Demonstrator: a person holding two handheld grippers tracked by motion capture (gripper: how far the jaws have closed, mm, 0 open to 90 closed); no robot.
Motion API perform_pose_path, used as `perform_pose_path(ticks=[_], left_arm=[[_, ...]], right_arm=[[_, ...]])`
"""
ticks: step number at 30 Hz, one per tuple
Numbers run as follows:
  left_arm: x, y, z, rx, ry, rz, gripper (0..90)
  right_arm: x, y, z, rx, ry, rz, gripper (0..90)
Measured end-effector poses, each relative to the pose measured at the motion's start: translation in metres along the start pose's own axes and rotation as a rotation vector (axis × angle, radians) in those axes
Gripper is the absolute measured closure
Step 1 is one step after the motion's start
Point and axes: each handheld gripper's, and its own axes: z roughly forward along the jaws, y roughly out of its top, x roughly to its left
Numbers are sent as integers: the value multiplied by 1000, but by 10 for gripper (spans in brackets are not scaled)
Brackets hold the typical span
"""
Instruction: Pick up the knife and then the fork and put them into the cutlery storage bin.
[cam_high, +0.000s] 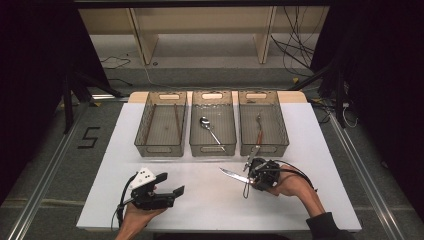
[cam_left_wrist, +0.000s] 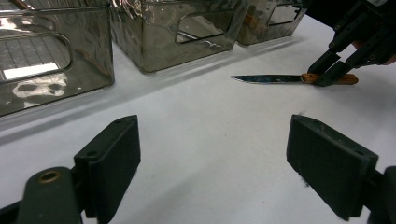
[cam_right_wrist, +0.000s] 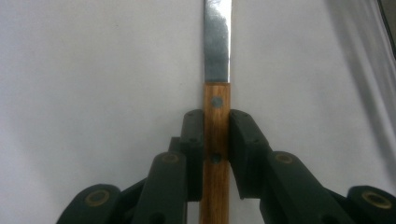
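A knife (cam_high: 232, 174) with a wooden handle lies on the white table (cam_high: 200, 210), blade pointing left. My right gripper (cam_high: 248, 176) is shut on its handle. In the right gripper view both pads press the sides of the handle (cam_right_wrist: 216, 100), and the steel blade runs on ahead of them. The left gripper view shows that knife (cam_left_wrist: 268, 79) and the right gripper (cam_left_wrist: 329, 71) off to the far right. My left gripper (cam_high: 171, 183) rests near the table's front left, open, with nothing but bare table between its jaws (cam_left_wrist: 215, 158).
Three clear bins stand in a row at the back. The left bin (cam_high: 161, 150) holds thin brown sticks, the middle bin (cam_high: 212, 149) a spoon (cam_high: 207, 125), the right bin (cam_high: 264, 149) a fork (cam_high: 258, 127). Dark floor and cables surround the table.
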Motion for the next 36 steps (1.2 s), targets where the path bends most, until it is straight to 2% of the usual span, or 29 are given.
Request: perform_pose_path(ticks=[4, 8, 13, 18, 23, 33, 36], left_arm=[[0, 0, 0, 0, 0, 0, 172], [0, 0, 0, -1, 2, 1, 172], [1, 0, 0, -3, 3, -2, 172], [2, -1, 0, -6, 5, -4, 172], [2, -1, -1, -12, 6, -4, 172], [2, -1, -1, -20, 3, -5, 168], [3, -1, -1, -19, 5, -3, 168]], right_arm=[[2, -1, -1, -11, -16, -3, 773], [-1, -3, -4, -46, -22, 18, 774], [-1, -7, -14, -105, -2, 38, 774], [0, -9, -26, -190, 15, 69, 774], [-5, -11, -38, -258, 13, 125, 774], [-19, -6, -62, -350, -22, 173, 774], [-25, -4, -69, -382, -36, 206, 774]])
